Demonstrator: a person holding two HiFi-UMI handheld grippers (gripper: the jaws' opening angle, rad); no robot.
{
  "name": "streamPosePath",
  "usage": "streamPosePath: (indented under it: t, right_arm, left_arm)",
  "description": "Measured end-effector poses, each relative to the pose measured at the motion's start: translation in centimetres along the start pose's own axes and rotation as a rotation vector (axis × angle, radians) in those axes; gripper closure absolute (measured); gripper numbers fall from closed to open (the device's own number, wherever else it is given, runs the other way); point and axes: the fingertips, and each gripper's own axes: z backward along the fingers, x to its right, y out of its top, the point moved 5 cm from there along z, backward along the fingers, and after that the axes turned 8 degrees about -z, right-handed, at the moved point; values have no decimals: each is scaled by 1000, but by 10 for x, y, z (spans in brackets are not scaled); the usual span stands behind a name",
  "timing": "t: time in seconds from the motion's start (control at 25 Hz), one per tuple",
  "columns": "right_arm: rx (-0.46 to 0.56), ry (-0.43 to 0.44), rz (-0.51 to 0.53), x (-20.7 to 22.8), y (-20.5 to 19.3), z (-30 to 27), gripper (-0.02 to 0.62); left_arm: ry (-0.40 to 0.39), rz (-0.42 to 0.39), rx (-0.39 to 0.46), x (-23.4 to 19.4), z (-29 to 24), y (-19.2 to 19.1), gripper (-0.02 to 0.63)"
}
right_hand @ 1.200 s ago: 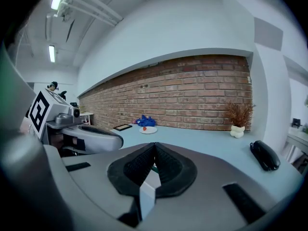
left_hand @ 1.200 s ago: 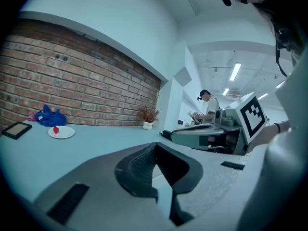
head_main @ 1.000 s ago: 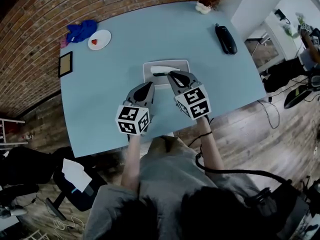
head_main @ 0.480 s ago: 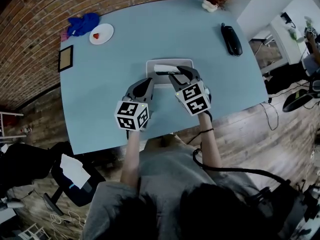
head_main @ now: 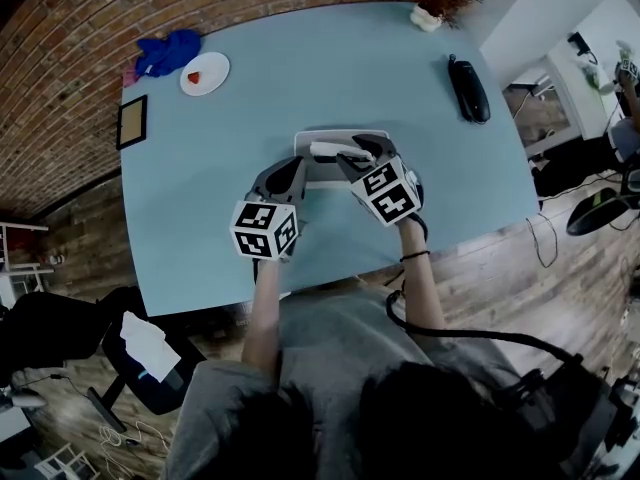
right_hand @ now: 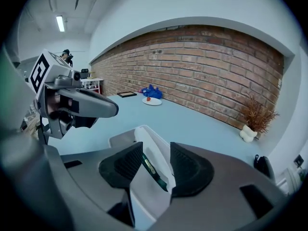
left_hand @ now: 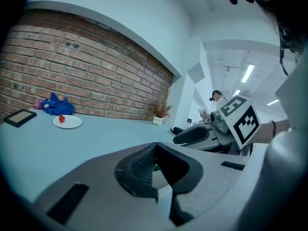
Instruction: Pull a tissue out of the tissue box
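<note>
A pale tissue box (head_main: 343,136) lies mid-table, with a white tissue (head_main: 326,150) sticking up from its slot. My right gripper (head_main: 352,153) hangs over the box, its jaws opening. In the right gripper view the tissue (right_hand: 153,150) stands loose in the gap between the pads of that gripper (right_hand: 156,150), above the box (right_hand: 120,139); the left pad is clear of it. My left gripper (head_main: 294,173) hovers just left of the box with its jaws together and nothing in them (left_hand: 155,154). It also shows at the left of the right gripper view (right_hand: 96,107).
On the blue table (head_main: 250,98), at the far left, lie a white plate (head_main: 204,73) with a red bit, a blue cloth (head_main: 167,51) and a dark frame (head_main: 131,122). A black handset (head_main: 468,89) and a potted plant (head_main: 430,13) are at the far right.
The right gripper's jaws, shut on the tissue a second ago, have spread apart. Both grippers have sunk a little toward the box.
</note>
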Motion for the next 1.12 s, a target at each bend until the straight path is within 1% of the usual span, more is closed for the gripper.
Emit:
streamPosePath:
  t: [0.2,0.32,0.36,0.4,0.44,0.52,0.64,0.92,1.12]
  right_arm:
    - [-66,57,20,3,-7,-15,442]
    - [-94,75,46,4,-9,-23,445]
    - [-100,76,66,4,-9,-25,465]
    - [-107,73,94,4,-9,-26,511]
    - [-116,70,123,3,-10,-26,542]
    - [-124,71,154,1,-11,-26,569]
    - [-115,75,154,1,-10,-24,592]
    - [-60,85,106,3,2,-19,594]
    - [-24,66,84,9,9,-13,594]
  left_arm:
    - [14,0,-8,-7,-8,3,603]
    - [26,4,-13,-11,-13,3,603]
    - [28,5,-16,-12,-14,3,603]
    - [30,6,-18,-12,-15,2,603]
    - [30,6,-19,-11,-15,1,603]
    - [31,5,-23,-10,-15,0,603]
    - [31,4,-26,-8,-14,-2,603]
    - [28,1,-28,-9,-15,-2,603]
    - [22,-5,-25,-8,-16,1,603]
